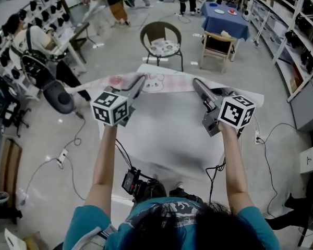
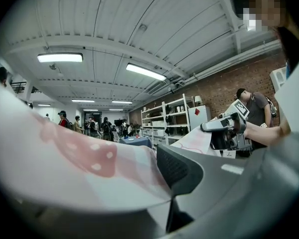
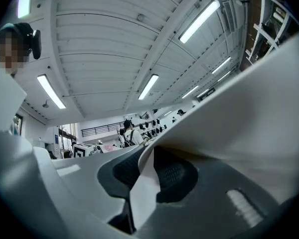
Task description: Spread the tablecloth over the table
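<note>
A white tablecloth (image 1: 167,132) with a pink printed border (image 1: 156,82) lies spread out in front of me, held up by its far edge. The table under it is hidden. My left gripper (image 1: 140,80) is shut on the border at the left. In the left gripper view the pink dotted cloth (image 2: 89,158) runs in between the pads (image 2: 178,171). My right gripper (image 1: 196,82) is shut on the same edge at the right. In its own view a fold of white cloth (image 3: 145,183) is pinched between the dark pads (image 3: 177,176).
A round black chair (image 1: 160,40) and a wooden chair (image 1: 218,46) stand just beyond the cloth. Behind them is a blue table (image 1: 225,17). Shelving (image 1: 297,30) lines the right wall. A seated person (image 1: 31,43), an office chair (image 1: 57,95) and floor cables (image 1: 62,158) are at the left.
</note>
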